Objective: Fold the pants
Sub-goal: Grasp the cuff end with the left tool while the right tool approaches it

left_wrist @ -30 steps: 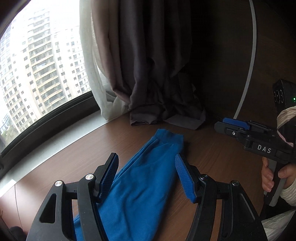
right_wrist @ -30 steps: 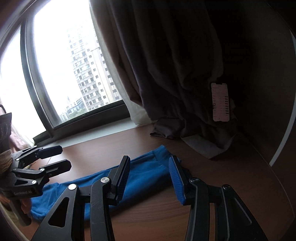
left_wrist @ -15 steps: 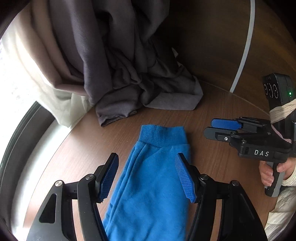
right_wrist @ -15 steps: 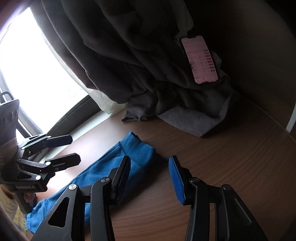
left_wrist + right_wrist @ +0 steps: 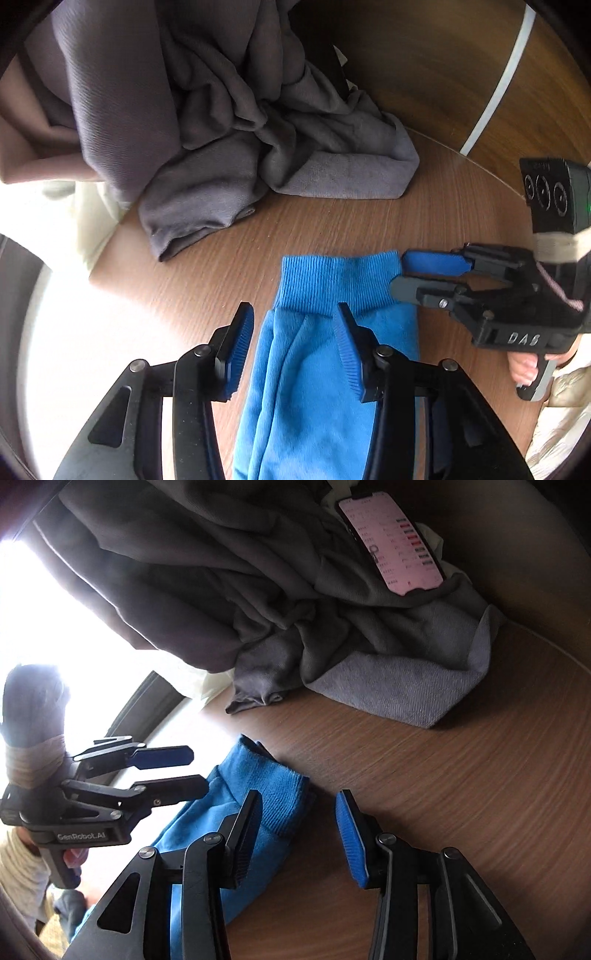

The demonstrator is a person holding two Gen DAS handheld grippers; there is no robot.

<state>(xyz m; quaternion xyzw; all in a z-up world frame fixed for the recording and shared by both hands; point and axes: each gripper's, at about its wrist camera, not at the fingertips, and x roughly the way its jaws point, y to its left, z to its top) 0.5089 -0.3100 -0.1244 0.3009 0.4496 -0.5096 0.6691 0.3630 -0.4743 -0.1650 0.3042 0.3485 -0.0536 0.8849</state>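
Left wrist view: left gripper (image 5: 295, 343), jaws just narrowing yet unclamped, straddles the blue pants (image 5: 314, 387) cuff on the table (image 5: 229, 266); right wrist view: right gripper (image 5: 295, 834) spread beside the cuff — seat both pads fully before pinching.

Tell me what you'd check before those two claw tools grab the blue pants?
1. Pants lying flat: ok. The blue pants lie flat on the table.
2. Left side lined up: ok. The left gripper straddles the fabric just below the ribbed band. Its jaws have just been closing, with cloth between them.
3. Right side lined up: ok. The right gripper has its jaws open around the band's other corner.
4. Fabric gripped: not ok. Neither pair of jaws pinches it yet.
5. Grey cloth out of the way: ok. It lies apart from the pants.
6. All layers caught: cannot tell.
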